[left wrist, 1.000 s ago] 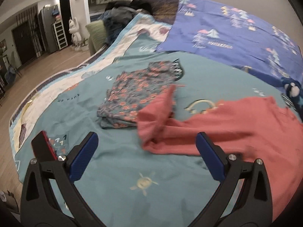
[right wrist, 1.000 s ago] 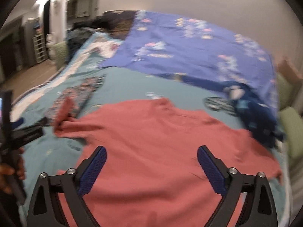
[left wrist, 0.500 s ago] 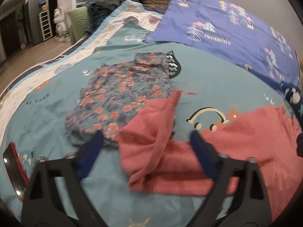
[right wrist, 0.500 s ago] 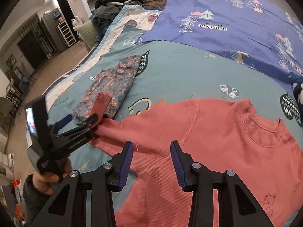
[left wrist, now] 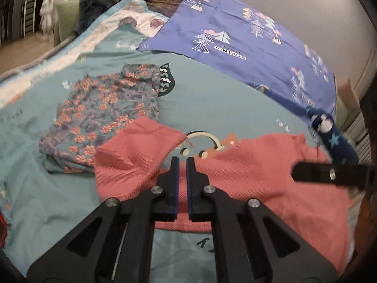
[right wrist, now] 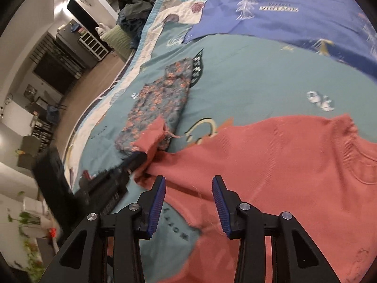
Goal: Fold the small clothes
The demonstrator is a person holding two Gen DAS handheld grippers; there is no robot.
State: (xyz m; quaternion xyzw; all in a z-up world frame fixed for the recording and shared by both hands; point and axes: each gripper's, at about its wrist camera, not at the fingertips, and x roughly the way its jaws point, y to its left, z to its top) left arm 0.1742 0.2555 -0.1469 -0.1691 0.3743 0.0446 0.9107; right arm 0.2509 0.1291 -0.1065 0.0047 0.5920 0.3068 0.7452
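Left wrist view: the left gripper has its jaws clenched to a thin slit, tips at the root of the sleeve where it joins the body of the red top. Whether cloth is pinched between the pads I cannot tell — the tips hide the contact. The sleeve runs away up-left from the fingers, its cuff lying over the corner of the folded floral piece. The top's body spreads to the right across the teal bedcover. At the right edge a black bar shows — likely part of the right gripper.

Right wrist view: the right gripper hangs with jaws part-way apart and nothing pressed between the pads, over the top's near hem, which shows in the gap. Here the left gripper is seen from the side, its tip meeting the sleeve base — that contact is plainer than in the other view. The floral piece lies beyond. Judged from this, the left hand is nearer the sleeve, and folding it means carrying it right, across the body.
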